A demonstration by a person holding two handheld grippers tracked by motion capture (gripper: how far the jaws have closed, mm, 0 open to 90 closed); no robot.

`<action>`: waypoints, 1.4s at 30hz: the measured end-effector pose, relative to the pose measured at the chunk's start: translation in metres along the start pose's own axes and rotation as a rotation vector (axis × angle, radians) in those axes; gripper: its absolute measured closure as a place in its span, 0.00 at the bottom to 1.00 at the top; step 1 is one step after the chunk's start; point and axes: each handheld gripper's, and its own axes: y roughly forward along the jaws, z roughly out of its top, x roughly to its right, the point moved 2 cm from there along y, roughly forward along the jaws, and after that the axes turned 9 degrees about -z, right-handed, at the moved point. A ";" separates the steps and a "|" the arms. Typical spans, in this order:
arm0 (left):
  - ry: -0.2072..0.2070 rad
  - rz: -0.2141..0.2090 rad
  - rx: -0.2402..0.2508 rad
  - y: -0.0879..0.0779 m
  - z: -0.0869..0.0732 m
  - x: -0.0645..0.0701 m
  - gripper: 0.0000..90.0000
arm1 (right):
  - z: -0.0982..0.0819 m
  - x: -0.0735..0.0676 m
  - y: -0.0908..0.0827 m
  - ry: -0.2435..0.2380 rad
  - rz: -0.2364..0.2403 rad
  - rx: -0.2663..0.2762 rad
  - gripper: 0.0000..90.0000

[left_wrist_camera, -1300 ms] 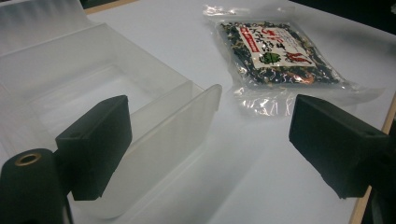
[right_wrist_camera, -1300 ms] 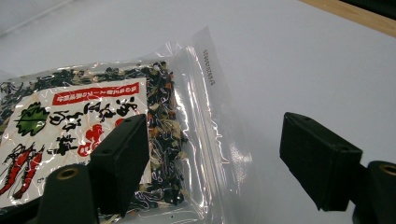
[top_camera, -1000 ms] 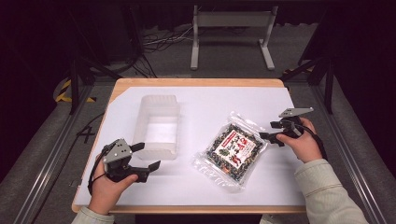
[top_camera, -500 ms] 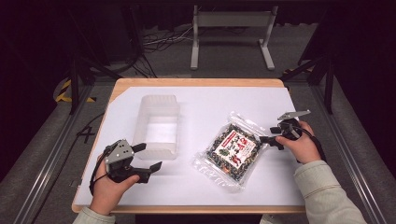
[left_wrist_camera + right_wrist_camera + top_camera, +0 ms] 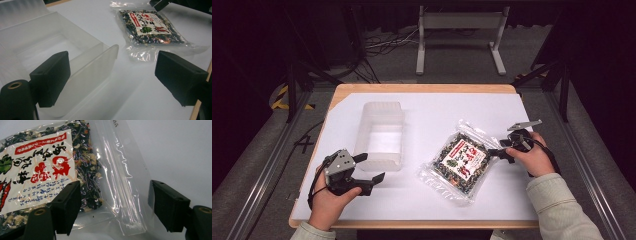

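High view: you have both hands at the table [image 5: 512, 107], one tool on each side, with the packet between them and the box to its left.
Packet: the clear food packet [image 5: 460, 161] with a red and white label lies flat on the white sheet, a little turned, its sealed clear end towards your right hand.
Box: the translucent plastic box [image 5: 380, 135] stands open side up, well left of the packet and apart from it; it looks empty.
Right tool: your right tool [image 5: 501, 153] is at the packet's right edge. In the right gripper view its jaws stand wide apart over the clear sealed strip [image 5: 120, 182], one jaw above the label side and one beyond the edge. It holds nothing yet.
Why there: the flat sealed strip is thin and easy to pinch, so I judge you are lining up to grip the packet by this edge.
Left tool: your left tool [image 5: 371, 168] rests near the front corner of the box, jaws wide open and empty. In the left gripper view one jaw is just in front of the box wall [image 5: 95, 62].
Why there: probably you wait here to steady the box when the packet comes.
Risk: the slippery film may slide out if you pinch too near the rim.
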 end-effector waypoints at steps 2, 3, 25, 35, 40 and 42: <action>0.003 0.003 -0.001 0.000 0.000 0.000 0.16 | 0.000 -0.001 0.000 0.023 0.009 -0.001 0.32; 0.004 0.006 -0.005 0.000 0.000 0.000 0.16 | 0.000 -0.001 -0.001 0.021 0.010 -0.002 0.33; 0.011 0.005 -0.019 0.004 0.001 0.002 0.16 | -0.004 -0.002 0.001 0.046 0.019 -0.075 0.58; 0.011 0.006 -0.017 0.004 0.000 0.000 0.16 | -0.005 -0.001 0.002 0.030 0.000 -0.066 0.47; 0.017 0.005 -0.024 0.005 0.001 0.002 0.16 | -0.007 -0.001 0.002 0.047 0.004 -0.057 0.47; 0.016 0.006 -0.023 0.005 0.001 0.002 0.16 | -0.007 0.000 0.002 0.050 0.006 -0.047 0.48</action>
